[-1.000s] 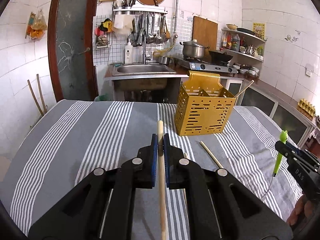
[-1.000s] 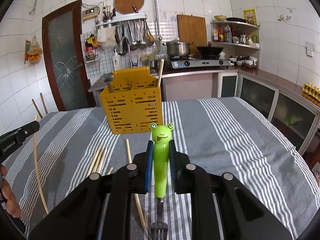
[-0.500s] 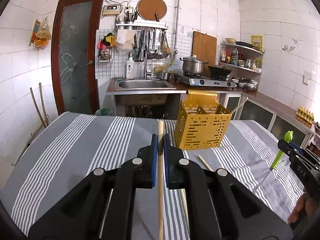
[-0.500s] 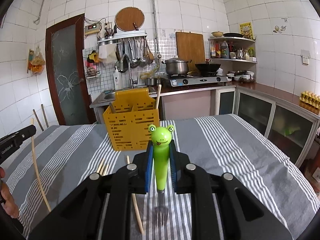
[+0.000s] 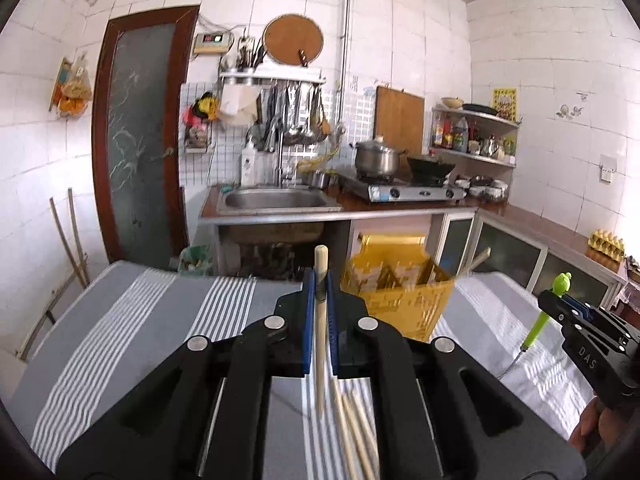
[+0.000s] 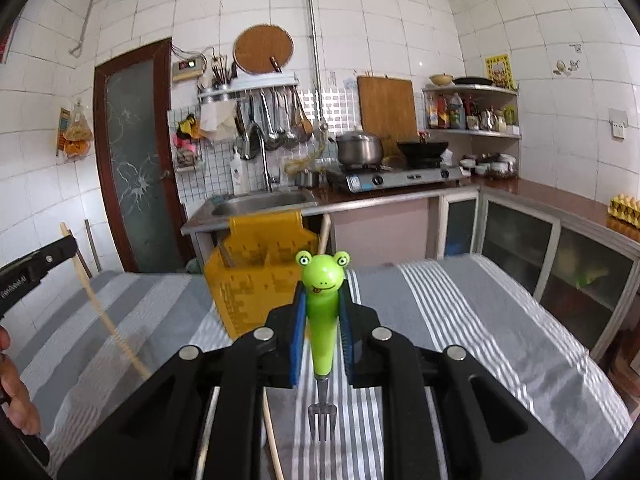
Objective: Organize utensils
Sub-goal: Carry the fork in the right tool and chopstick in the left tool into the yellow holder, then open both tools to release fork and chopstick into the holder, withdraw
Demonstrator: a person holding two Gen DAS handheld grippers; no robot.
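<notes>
Chopstick [image 5: 320, 320] stands nearly upright, clenched in my left gripper [image 5: 319, 312]; my right gripper [image 6: 322, 320] grips the frog-handled fork [image 6: 321, 312] by its green handle, tines hanging down. Ahead of both, near the table's [image 6: 500, 320] far edge, sits the yellow utensil caddy [image 6: 248, 296], mouth up. I judge both long axes suit a drop-in; neither hand looks clearly closer to it.

Table [image 6: 460, 320] covered with grey cloth [image 5: 132, 320] with white stripe bands. Yellow perforated utensil holder [image 6: 256, 296] stands on cloth near far edge, one wooden stick leaning out of it. Few loose wooden chopsticks [image 5: 356, 432] lie flat together on cloth, nearer than holder. Right part of cloth bare. Picture blurred around holder.
</notes>
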